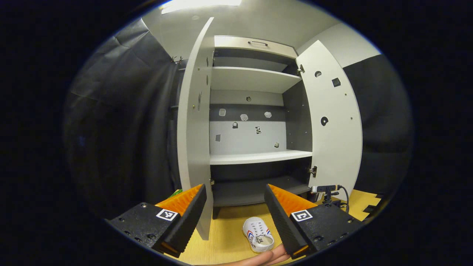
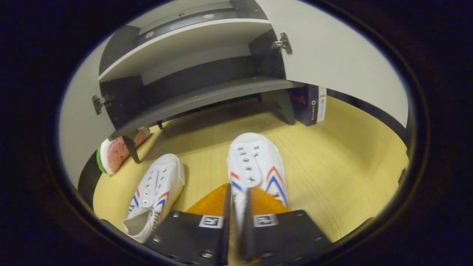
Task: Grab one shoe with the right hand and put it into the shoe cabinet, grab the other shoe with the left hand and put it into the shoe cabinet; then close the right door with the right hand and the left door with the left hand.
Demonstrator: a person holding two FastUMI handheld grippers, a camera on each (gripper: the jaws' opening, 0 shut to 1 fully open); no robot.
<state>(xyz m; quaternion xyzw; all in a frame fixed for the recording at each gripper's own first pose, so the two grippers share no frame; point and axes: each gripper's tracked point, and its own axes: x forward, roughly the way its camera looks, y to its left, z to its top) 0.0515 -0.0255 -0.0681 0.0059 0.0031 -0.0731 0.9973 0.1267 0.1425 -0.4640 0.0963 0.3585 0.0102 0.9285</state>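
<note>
The first step is in hand: the right tool has its fingers closed on the near side wall of a white sneaker with red and blue chevrons, which lies on the yellow floor with its toe toward the shoe cabinet. The second sneaker lies just beside it to the left, untouched. In the left gripper view, the left tool hangs wide open and empty in front of the cabinet, whose left door and right door both stand open. The next move likely calls for lifting the gripped sneaker clear of the floor and carrying it forward onto the low bottom shelf, keeping the thin pinch on the wall from slipping.
</note>
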